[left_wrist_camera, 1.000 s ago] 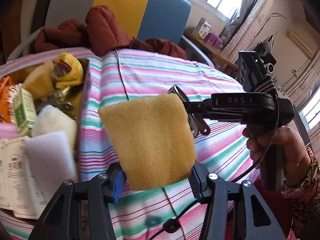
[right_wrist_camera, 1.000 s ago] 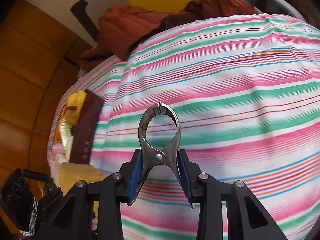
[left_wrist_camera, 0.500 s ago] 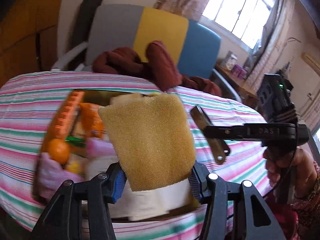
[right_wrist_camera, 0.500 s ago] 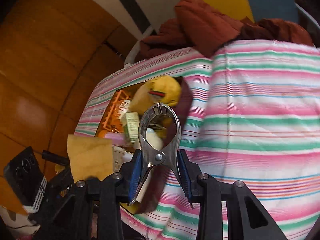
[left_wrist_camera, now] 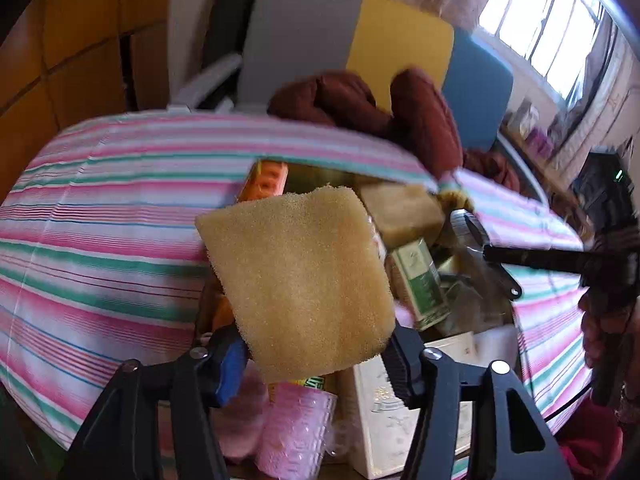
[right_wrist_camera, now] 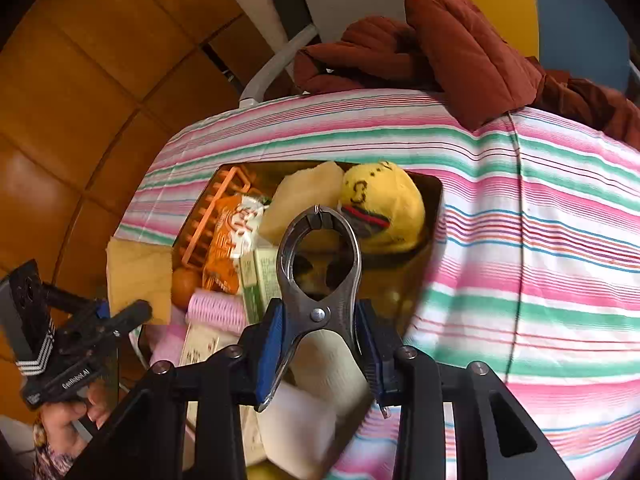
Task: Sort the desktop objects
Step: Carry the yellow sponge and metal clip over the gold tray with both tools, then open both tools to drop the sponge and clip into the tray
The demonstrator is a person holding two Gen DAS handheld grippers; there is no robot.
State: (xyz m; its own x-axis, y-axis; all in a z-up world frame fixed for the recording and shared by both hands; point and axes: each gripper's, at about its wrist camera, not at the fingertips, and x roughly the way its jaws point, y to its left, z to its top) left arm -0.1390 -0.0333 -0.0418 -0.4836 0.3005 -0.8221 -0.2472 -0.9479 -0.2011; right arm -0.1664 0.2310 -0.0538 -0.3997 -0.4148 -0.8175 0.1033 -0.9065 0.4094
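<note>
The left gripper [left_wrist_camera: 316, 354] reaches over a box [left_wrist_camera: 316, 178] sunk in the striped tablecloth [left_wrist_camera: 100, 220], its jaws opening with a tan sponge [left_wrist_camera: 298, 288] between them; the sponge tilts left and hides much of the box. Inside, an orange plastic rack [left_wrist_camera: 266, 180] lies at the far left corner, a beige block [left_wrist_camera: 404, 208] near the far right, a green-and-white carton [left_wrist_camera: 420, 280] just below it. Pink rollers [left_wrist_camera: 296, 428] and a cream packet [left_wrist_camera: 376, 416] sit at the near edge. From the right, the right gripper [left_wrist_camera: 492, 256], blurred, brings a metal clamp [left_wrist_camera: 484, 252] over the box's right edge. Behind the table, a rust-red jacket [left_wrist_camera: 380, 104] lies on a grey, yellow and blue chair [left_wrist_camera: 360, 44]
</note>
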